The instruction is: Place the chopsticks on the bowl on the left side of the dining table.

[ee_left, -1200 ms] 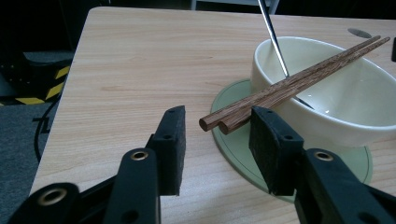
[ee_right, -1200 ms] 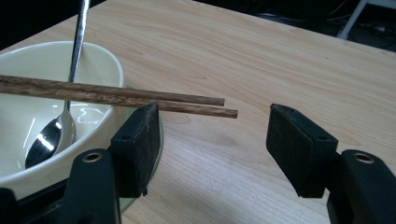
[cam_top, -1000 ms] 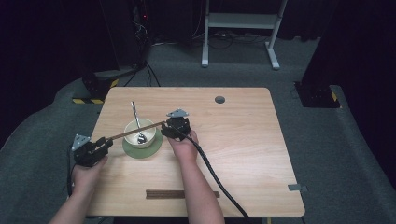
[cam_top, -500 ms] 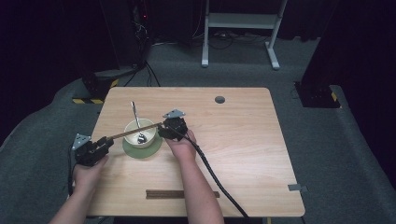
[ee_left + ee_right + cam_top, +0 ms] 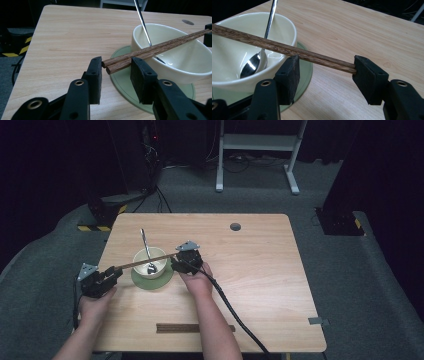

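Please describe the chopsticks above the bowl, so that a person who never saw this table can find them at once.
On the left half of the wooden table a cream bowl stands on a green saucer. Two dark brown chopsticks lie side by side across its rim, between the left gripper and the right gripper. Unlike the metal spoon in the bowl, they are wooden and nearly level.

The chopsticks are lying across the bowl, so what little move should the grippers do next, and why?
Probably draw both grippers back. The chopsticks already rest across the bowl rim, over the spoon. The left gripper stands open around their ends, with gaps at both pads. The right gripper looks open too, one pad possibly touching the tips.
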Available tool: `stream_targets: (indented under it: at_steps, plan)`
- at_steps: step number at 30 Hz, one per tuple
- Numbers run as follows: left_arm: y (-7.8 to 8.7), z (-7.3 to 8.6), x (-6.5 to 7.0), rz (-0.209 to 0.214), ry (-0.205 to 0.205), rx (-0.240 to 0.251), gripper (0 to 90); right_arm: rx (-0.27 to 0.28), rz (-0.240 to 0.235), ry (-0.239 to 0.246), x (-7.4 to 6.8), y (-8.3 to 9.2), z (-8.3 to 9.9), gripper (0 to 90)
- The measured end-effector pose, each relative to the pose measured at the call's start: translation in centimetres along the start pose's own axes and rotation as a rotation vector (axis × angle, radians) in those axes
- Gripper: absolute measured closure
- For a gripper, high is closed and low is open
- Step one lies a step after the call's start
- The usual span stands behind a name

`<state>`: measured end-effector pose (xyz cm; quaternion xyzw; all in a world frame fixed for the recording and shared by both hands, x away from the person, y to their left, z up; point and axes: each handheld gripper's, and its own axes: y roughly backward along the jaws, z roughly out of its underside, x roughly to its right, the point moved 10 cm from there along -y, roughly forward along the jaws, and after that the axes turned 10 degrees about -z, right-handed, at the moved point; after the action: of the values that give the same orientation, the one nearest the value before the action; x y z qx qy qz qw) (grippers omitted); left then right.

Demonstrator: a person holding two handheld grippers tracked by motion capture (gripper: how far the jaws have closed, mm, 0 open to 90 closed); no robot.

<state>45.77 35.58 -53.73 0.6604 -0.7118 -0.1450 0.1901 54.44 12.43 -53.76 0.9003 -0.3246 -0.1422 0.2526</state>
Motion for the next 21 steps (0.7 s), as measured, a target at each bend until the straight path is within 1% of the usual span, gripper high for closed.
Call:
stream_targets:
  at_steps: [3, 9, 11, 16, 18, 21]
  plan:
    - [0.0, 0.0, 0.2, 0.009, 0.002, 0.001, 61.4, 0.007, -0.005, -0.004, -0.1, 0.6, 0.4, 39.7]
    - [0.0, 0.0, 0.5, 0.030, -0.012, 0.006, 61.1, 0.012, -0.002, -0.009, -0.4, 1.6, 1.1, 40.0]
    - [0.0, 0.0, 0.7, 0.034, -0.018, 0.012, 60.9, 0.019, -0.007, -0.023, -0.5, 2.0, 1.4, 40.0]
    - [-0.2, 0.0, 0.9, 0.043, -0.028, 0.015, 60.3, 0.029, -0.006, -0.030, -0.5, 2.4, 1.8, 40.2]
    - [-0.2, 0.1, 0.9, 0.039, -0.027, 0.014, 60.5, 0.030, -0.004, -0.035, -0.5, 2.5, 2.0, 40.2]
    - [-0.2, -0.1, 0.6, 0.028, -0.016, 0.020, 58.8, 0.049, -0.005, -0.056, -0.4, 2.9, 2.0, 40.2]
